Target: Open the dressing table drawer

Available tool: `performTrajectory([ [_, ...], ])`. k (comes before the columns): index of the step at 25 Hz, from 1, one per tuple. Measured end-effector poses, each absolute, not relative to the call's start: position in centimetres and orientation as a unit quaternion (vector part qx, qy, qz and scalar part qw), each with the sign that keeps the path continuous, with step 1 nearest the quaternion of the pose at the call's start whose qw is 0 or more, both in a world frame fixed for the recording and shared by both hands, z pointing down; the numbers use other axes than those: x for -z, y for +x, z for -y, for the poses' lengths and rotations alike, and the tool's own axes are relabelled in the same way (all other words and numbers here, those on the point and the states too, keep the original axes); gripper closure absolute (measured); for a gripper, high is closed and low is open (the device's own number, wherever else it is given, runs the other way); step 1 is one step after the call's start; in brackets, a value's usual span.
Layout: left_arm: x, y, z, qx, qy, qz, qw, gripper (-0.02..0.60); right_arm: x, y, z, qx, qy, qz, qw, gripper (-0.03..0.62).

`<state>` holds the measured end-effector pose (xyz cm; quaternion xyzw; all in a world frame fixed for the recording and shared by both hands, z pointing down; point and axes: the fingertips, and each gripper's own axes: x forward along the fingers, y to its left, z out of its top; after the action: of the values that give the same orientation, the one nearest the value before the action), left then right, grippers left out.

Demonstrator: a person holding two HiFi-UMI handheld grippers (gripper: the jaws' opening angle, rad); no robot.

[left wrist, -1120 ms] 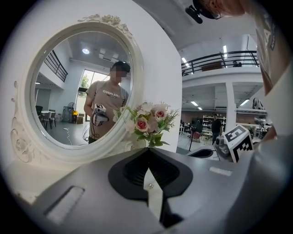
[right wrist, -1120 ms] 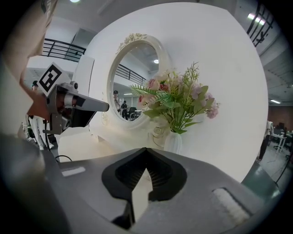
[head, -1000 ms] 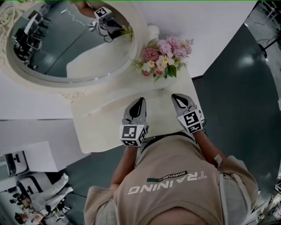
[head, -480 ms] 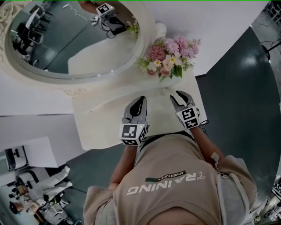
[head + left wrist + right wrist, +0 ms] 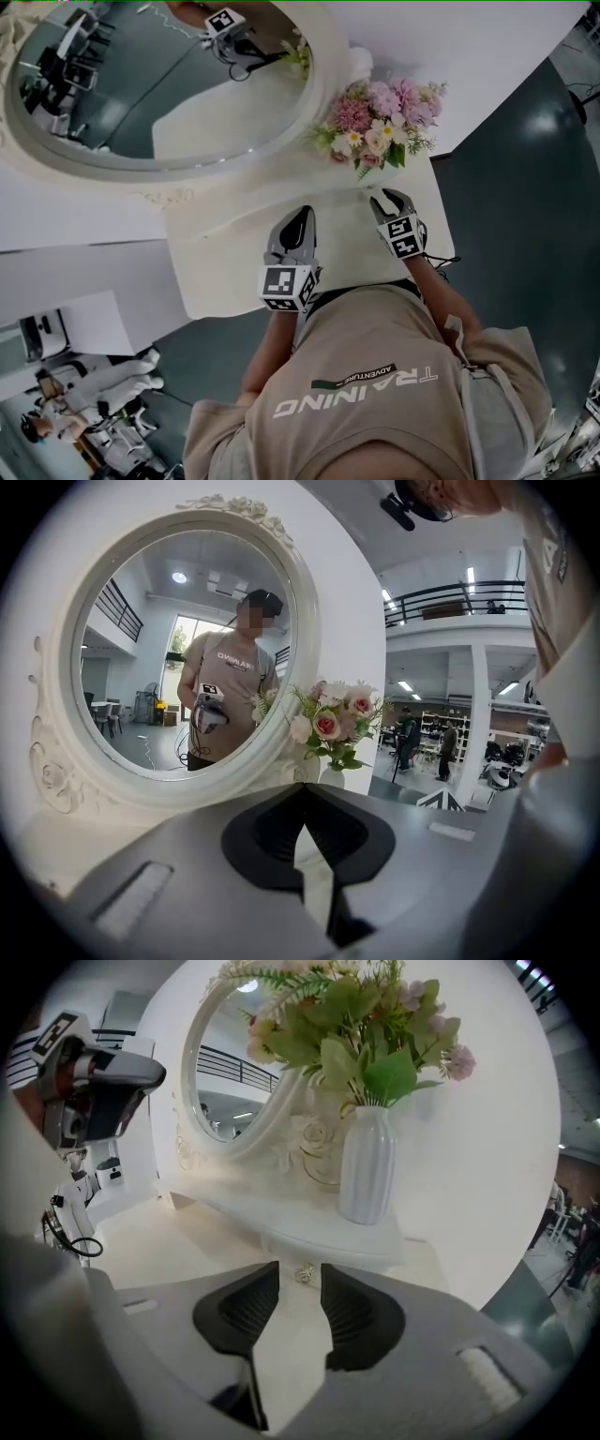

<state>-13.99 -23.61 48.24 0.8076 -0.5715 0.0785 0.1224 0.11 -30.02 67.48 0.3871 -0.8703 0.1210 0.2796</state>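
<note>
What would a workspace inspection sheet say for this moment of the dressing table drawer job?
Surface: cream tabletop, with both grippers over it.
Job's things: drawer knob below the raised shelf; the drawer appears shut and untouched.
Clutter: vase of flowers on the shelf, oval mirror behind it.
Grippers: left gripper shut, empty. The right gripper jaws have just been opening and stand apart; the knob is just ahead of the tips and nothing is gripped.
Cables: black cable looped beside the left gripper.
Surroundings: dark floor; people far off.
</note>
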Motion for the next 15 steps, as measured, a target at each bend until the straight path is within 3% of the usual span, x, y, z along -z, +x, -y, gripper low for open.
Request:
performTrajectory([
  [15,-49.6,-14.9,24.6,-0.089,0.815,0.553,0.146,0.563,-71.5,-1.9,33.1,-0.147,0.420,0.841,0.307,0.451],
])
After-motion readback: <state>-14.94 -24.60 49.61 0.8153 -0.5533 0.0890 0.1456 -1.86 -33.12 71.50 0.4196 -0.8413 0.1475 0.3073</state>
